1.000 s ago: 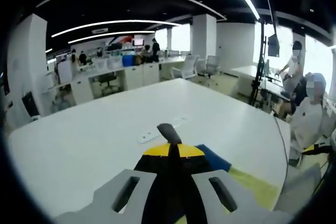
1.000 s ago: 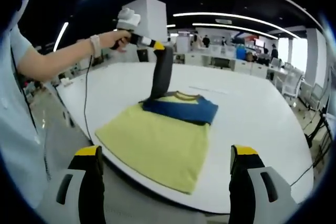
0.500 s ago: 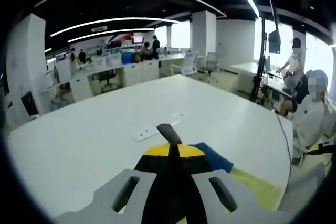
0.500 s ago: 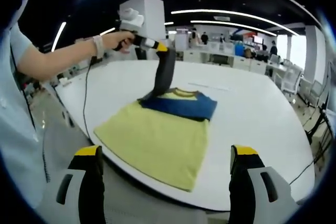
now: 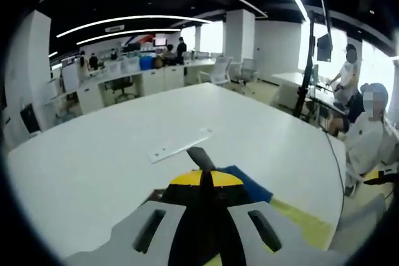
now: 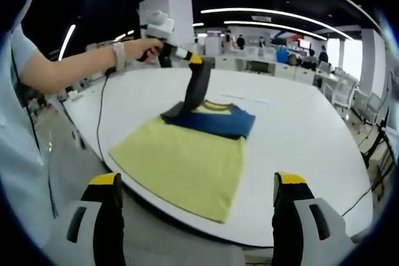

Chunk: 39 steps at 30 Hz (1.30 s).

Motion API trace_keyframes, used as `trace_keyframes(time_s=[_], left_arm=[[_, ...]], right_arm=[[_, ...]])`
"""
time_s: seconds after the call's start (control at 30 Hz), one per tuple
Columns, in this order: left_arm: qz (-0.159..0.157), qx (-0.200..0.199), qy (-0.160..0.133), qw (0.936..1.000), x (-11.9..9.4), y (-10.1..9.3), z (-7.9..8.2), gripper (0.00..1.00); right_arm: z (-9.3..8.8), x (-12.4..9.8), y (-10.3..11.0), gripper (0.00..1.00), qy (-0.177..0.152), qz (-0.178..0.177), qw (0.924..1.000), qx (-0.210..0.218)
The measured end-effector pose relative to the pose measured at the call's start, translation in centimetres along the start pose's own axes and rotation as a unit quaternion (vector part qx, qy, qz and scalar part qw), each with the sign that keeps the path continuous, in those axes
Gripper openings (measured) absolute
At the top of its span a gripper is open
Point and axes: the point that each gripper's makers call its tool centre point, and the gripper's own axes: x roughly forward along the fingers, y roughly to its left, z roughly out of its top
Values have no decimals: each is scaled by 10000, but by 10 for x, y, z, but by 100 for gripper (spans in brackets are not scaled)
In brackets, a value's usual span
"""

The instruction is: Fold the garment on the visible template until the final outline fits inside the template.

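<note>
Garment (image 6: 187, 157) lies flat on the table (image 6: 299, 135), body unfolded, no template discernible. Left gripper (image 6: 198, 66) is clamped on a lifted dark sleeve (image 6: 196, 88); right gripper (image 6: 196, 200) is spread, empty. Folding is barely begun.

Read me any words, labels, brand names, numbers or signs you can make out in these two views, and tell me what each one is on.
None can be read.
T-shirt: no print or label shows.
White strip on the table: marks, if any, are too small and blurred.
Distant screens and signs at the desks: too blurred to read.
</note>
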Motion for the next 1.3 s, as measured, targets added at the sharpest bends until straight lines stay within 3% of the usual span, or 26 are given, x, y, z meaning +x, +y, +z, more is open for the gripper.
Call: trace_keyframes(time_s=[0.4, 1.3], left_arm=[[1, -34, 118, 9999, 17, 1, -9, 0], [-298, -198, 669, 9971, 58, -28, -53, 0]], right_arm=[[-2, 1, 3, 100, 71, 45, 10000, 26], [-15, 3, 1, 100, 201, 15, 9996, 215]])
